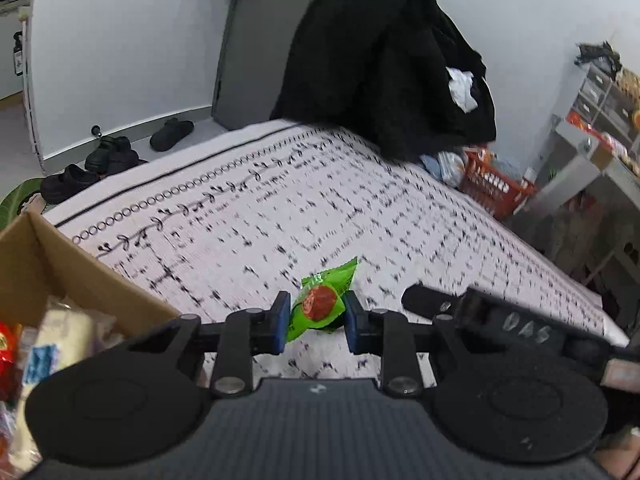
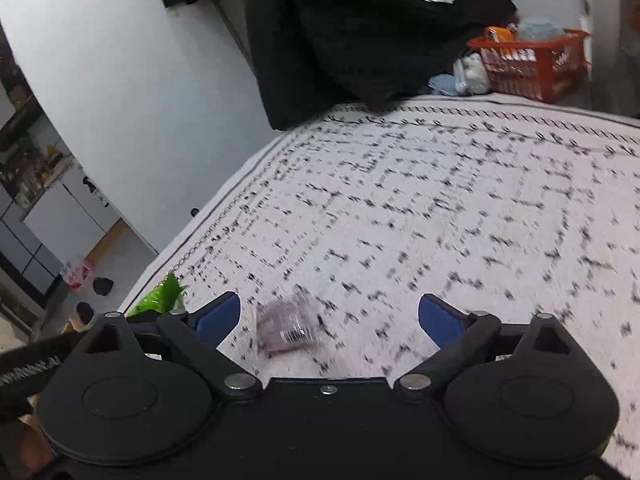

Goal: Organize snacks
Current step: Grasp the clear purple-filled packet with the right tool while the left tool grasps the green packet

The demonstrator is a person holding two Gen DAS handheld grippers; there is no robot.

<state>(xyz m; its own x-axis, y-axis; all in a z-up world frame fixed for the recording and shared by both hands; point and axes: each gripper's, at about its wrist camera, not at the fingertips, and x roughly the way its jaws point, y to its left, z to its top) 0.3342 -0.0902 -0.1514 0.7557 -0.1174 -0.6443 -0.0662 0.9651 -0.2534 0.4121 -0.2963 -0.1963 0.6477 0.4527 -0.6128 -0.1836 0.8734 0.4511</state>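
My left gripper (image 1: 316,316) is shut on a green snack packet (image 1: 322,300) with a red round picture, held just above the patterned white cloth (image 1: 320,208). A cardboard box (image 1: 60,276) with several snacks in it stands at the left. My right gripper (image 2: 328,320) is open above the cloth (image 2: 440,200). A clear-wrapped purplish snack (image 2: 286,328) lies blurred between its blue pads, nearer the left pad (image 2: 218,316); touching or apart, I cannot tell. The green packet's tip (image 2: 162,296) shows at the left in the right wrist view. The right gripper's body (image 1: 500,316) shows in the left wrist view.
A black coat (image 1: 384,60) hangs over the cloth's far edge. An orange basket (image 2: 528,64) with items stands beyond the far right corner. Black shoes (image 1: 108,160) lie on the floor at the left. Metal shelves (image 1: 600,136) stand at the right.
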